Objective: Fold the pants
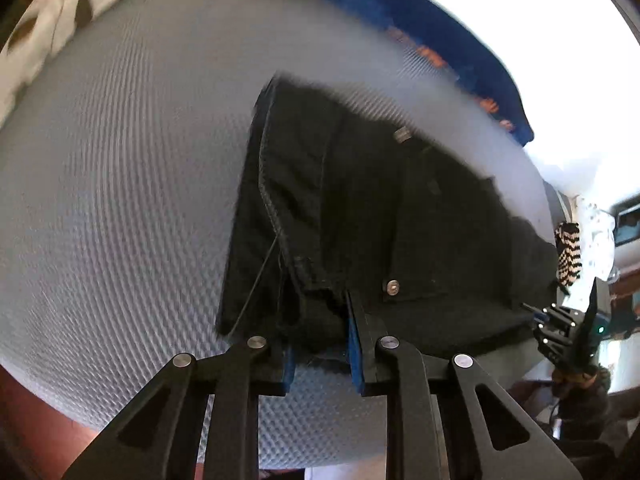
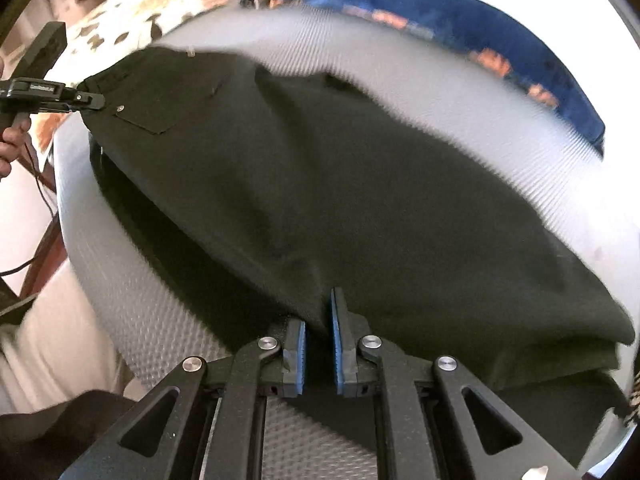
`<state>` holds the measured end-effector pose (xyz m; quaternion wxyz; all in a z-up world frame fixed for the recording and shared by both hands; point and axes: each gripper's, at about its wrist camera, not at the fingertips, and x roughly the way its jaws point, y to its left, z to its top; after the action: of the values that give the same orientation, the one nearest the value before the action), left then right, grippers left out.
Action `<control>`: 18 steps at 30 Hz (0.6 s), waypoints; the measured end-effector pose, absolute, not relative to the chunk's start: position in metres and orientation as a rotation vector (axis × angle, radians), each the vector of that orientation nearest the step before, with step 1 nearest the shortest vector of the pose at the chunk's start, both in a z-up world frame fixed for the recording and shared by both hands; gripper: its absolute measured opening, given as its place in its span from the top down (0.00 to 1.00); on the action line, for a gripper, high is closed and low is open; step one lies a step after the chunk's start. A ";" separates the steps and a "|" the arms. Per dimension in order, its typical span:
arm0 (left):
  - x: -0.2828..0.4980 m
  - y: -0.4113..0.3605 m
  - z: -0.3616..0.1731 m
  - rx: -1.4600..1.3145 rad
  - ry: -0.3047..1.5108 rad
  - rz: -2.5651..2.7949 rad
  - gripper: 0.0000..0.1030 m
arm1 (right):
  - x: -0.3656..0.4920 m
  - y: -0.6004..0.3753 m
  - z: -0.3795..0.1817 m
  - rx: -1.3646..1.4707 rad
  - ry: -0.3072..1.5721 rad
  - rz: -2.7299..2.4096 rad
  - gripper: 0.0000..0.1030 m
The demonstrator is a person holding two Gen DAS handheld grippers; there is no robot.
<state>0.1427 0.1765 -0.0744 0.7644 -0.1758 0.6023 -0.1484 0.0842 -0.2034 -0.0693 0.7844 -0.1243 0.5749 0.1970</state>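
Note:
Black pants [image 1: 380, 220] lie on a grey textured mattress [image 1: 120, 160], folded lengthwise with a back pocket and metal rivets showing. My left gripper [image 1: 320, 344] is shut on the waistband edge of the pants at the near side. In the right wrist view the pants [image 2: 340, 200] stretch from upper left to lower right. My right gripper [image 2: 319, 344] is shut on the near edge of the leg fabric. The left gripper also shows in the right wrist view [image 2: 86, 100], pinching the waist end. The right gripper shows in the left wrist view [image 1: 560, 328] at the far right.
A blue patterned blanket [image 1: 440, 28] lies along the mattress's far edge, also in the right wrist view [image 2: 460, 12]. A white pillow with brown patches [image 1: 52, 20] sits at the far left corner. A black-and-white zigzag cloth [image 1: 568, 254] hangs at the right.

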 end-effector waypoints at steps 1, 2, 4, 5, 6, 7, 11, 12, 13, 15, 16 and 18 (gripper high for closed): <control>0.140 0.180 -0.078 -0.412 1.301 -0.325 0.79 | 0.082 -0.202 -0.074 -0.278 1.245 0.418 0.90; 0.138 0.182 -0.076 -0.423 1.290 -0.331 0.78 | 0.081 -0.201 -0.075 -0.286 1.235 0.412 0.90; 0.135 0.184 -0.071 -0.423 1.282 -0.331 0.78 | 0.084 -0.204 -0.069 -0.255 1.246 0.411 0.90; 0.132 0.187 -0.068 -0.410 1.270 -0.331 0.78 | 0.085 -0.205 -0.065 -0.234 1.247 0.415 0.90; 0.130 0.188 -0.067 -0.394 1.264 -0.332 0.78 | 0.085 -0.207 -0.061 -0.210 1.244 0.419 0.90; 0.129 0.188 -0.070 -0.366 1.265 -0.326 0.78 | 0.087 -0.209 -0.060 -0.206 1.246 0.423 0.90; 0.123 0.175 -0.073 -0.297 1.225 -0.290 0.75 | 0.086 -0.204 -0.071 -0.230 1.252 0.410 0.86; 0.122 0.172 -0.071 -0.290 1.220 -0.282 0.74 | 0.086 -0.203 -0.071 -0.229 1.254 0.406 0.85; 0.121 0.165 -0.069 -0.282 1.214 -0.270 0.71 | 0.086 -0.202 -0.071 -0.226 1.257 0.406 0.80; 0.114 0.162 -0.060 -0.253 1.218 -0.246 0.63 | 0.085 -0.202 -0.068 -0.213 1.259 0.406 0.63; 0.112 0.161 -0.055 -0.234 1.217 -0.233 0.59 | 0.084 -0.202 -0.066 -0.217 1.261 0.398 0.52; 0.101 0.161 -0.041 -0.196 1.178 -0.215 0.58 | 0.079 -0.204 -0.056 -0.228 1.235 0.401 0.54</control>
<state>0.1008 0.1611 -0.0411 0.8216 -0.0920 0.5534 -0.1011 0.0791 -0.2042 -0.0555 0.7906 -0.1062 0.5737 0.1861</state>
